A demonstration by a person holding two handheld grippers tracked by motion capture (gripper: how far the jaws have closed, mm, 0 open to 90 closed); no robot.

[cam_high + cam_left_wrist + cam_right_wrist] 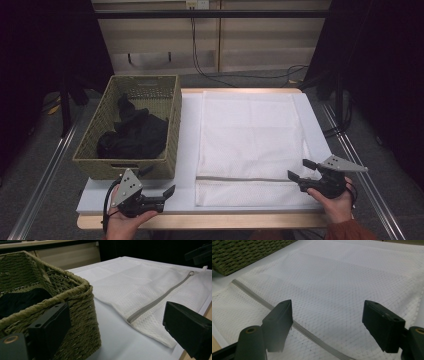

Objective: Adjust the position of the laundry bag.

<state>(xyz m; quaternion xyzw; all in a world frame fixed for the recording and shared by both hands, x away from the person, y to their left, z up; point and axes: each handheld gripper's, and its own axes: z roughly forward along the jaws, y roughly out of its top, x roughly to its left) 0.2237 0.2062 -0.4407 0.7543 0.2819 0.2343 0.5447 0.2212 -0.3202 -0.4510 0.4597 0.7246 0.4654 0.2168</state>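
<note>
Looking down in the high view: woven basket (131, 127) at the table's (187, 150) left edge, holding a heap of black cloth (134, 134) bunched toward its near end. White mesh bag (250, 145) flat across the table's middle and right, grey zipper (245, 178) closed and running parallel to the near edge. Left gripper (159, 187) at the near left corner, just before the basket, jaws apart, nothing between. Right gripper (301, 169) at the near right corner, over the bag's zipper end, jaws wide, nothing between.

Left gripper view: basket corner (75, 312) close by the left jaw, black cloth (20, 302) inside; bag (150, 287) beyond, zipper (155, 302) shut to its ring pull.

Right gripper view: jaws spread above the bag (337, 285), zipper (257, 297) crossing under the left jaw; pads clear of the mesh; basket wall (242, 255) at upper left.
</note>
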